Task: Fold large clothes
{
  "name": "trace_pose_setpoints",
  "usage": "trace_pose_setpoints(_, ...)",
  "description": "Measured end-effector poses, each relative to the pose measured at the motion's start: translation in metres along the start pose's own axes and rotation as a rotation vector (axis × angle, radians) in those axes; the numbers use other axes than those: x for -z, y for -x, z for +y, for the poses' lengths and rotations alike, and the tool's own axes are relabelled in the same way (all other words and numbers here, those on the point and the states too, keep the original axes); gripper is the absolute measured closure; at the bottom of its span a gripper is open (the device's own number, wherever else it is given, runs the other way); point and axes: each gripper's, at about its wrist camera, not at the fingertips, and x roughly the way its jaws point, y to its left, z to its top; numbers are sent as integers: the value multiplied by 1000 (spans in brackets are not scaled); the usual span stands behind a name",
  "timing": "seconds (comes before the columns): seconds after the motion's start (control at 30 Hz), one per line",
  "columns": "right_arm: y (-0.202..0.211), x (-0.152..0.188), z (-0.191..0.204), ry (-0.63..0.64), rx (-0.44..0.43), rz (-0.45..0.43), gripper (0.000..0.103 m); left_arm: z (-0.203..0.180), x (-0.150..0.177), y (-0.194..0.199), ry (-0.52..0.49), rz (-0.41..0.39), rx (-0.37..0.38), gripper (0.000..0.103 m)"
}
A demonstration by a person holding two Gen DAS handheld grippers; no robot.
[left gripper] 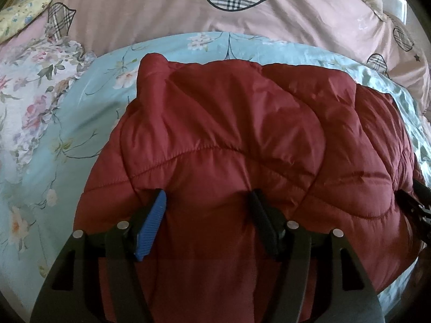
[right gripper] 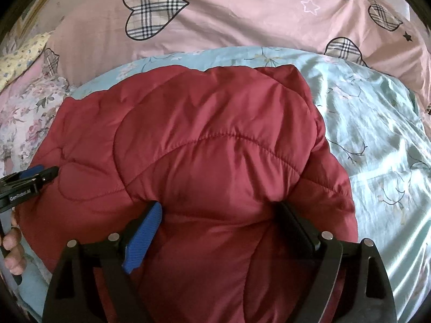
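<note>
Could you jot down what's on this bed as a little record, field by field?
garment: dark red quilted puffer jacket, bundled on the bed
surface: light blue floral satin sheet
behind: pink duvet with plaid hearts
left gripper: fingers spread, pressing into the jacket's near edge
right gripper: fingers spread wide, padding bulging between them
person: hand at left edge

We can read 1 small white label, roughly "GenRobot.AI", on the black body of the left gripper (right gripper: 40, 176) at the right wrist view's left edge; its letters are blurred.
</note>
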Motion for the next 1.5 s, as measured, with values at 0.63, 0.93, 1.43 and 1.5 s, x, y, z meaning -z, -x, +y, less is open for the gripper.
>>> trace_pose_setpoints(0.63,-5,-5,-3,0,-1,22,10,1,-4,-5,-12,18,7,33)
trace_pose_setpoints(0.93,-7,-6,-5,-2,-7,29,9,5,1,14,15,18,18,33)
trace_pose_setpoints(1.43,57,9,-1,-33,-96,-33,9,6,34,40,1,-3,56,28)
trace_pose_setpoints(1.5,70,17,3,-20,-107,-36,9,6,42,51,9,-10,68,24)
